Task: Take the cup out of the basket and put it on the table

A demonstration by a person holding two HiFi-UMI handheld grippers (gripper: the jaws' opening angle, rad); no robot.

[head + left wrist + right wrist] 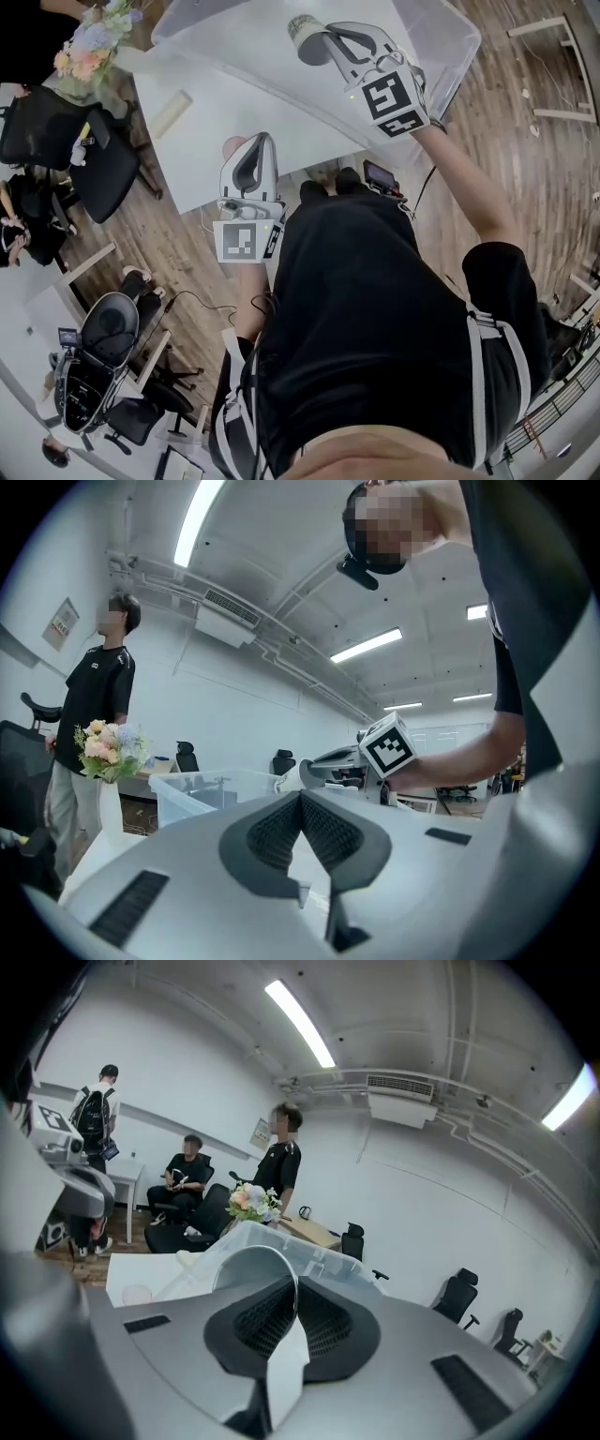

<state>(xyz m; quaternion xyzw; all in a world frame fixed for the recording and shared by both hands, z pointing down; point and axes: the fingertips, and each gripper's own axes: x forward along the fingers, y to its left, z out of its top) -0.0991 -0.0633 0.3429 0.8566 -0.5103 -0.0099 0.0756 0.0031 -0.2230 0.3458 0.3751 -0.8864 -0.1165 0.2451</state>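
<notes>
Here the right gripper (pixel 294 1285) has its jaws drawn almost together, pinching the thin wall of a pale, round-rimmed cup (pixel 246 1270). The cup hangs over the clear plastic basket (pixel 448 45) on the white table (pixel 234 122). The left gripper's (pixel 300 797) jaws meet at the tips, holding nothing.

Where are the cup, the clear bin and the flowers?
cup (pixel 305 36): head view, its side wall.
clear bin (pixel 450 39): head view, its right-hand wall.
flowers (pixel 92 42): head view, the blossoms.
</notes>
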